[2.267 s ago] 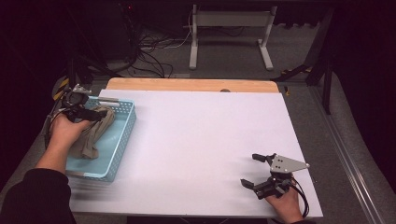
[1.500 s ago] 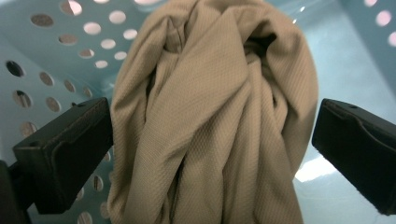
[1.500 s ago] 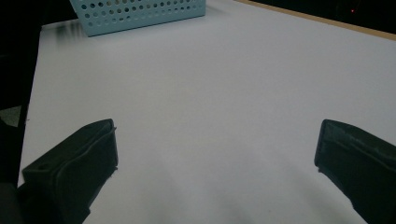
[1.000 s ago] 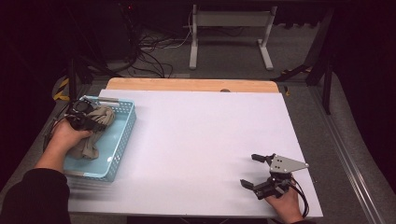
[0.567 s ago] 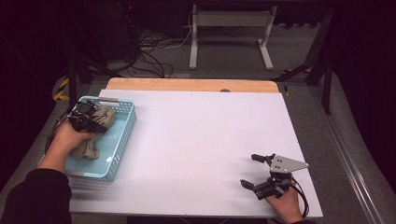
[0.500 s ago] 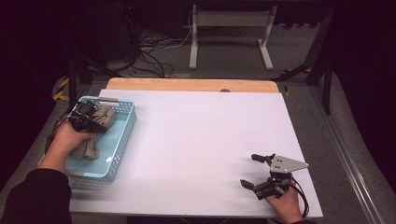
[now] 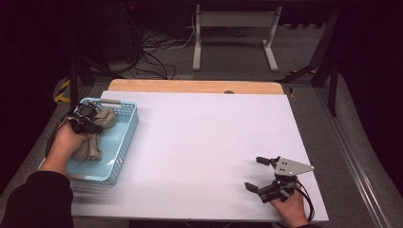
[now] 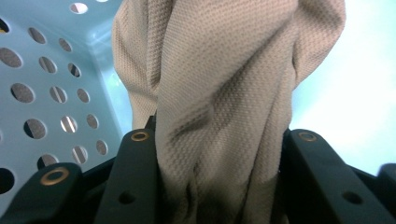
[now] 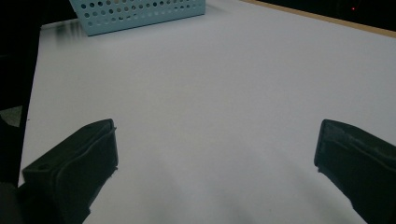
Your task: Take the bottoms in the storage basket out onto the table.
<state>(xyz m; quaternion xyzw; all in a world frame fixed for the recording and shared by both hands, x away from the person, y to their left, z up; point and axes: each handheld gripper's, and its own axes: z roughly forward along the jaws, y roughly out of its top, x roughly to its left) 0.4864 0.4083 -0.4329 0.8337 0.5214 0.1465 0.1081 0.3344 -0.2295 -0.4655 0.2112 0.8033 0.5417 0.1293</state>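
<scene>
- The left gripper (image 7: pixel 90 121) has just been closing its jaws, and they now pinch a bunched fold of the beige cloth (image 8: pixel 224 107); in the left gripper view the fabric is gathered tight between the two black jaws and rises out of them as a thick twisted column.
- The right gripper (image 7: pixel 266 175) rests at the near right of the white table (image 7: pixel 209 142) with its jaws spread wide and nothing between them; in the right gripper view bare table surface lies between the two pads.
- The cloth sits inside the light blue basket (image 7: pixel 124 137) at the table's left edge, part of it heaped toward the far end under the gripper, the rest trailing toward the person's side beneath the left hand (image 7: pixel 69 140).
- The grip falls on a raised bunch, probably because a gathered ridge gives the jaws something to bite, where a flat layer against the basket floor would slip.
- The basket's perforated wall stands close beside the jaws, so a lift would likely have to go straight up to clear the rim.
- The right gripper, parked well apart and open, seems held ready to take a corner once the cloth reaches the open table.
</scene>
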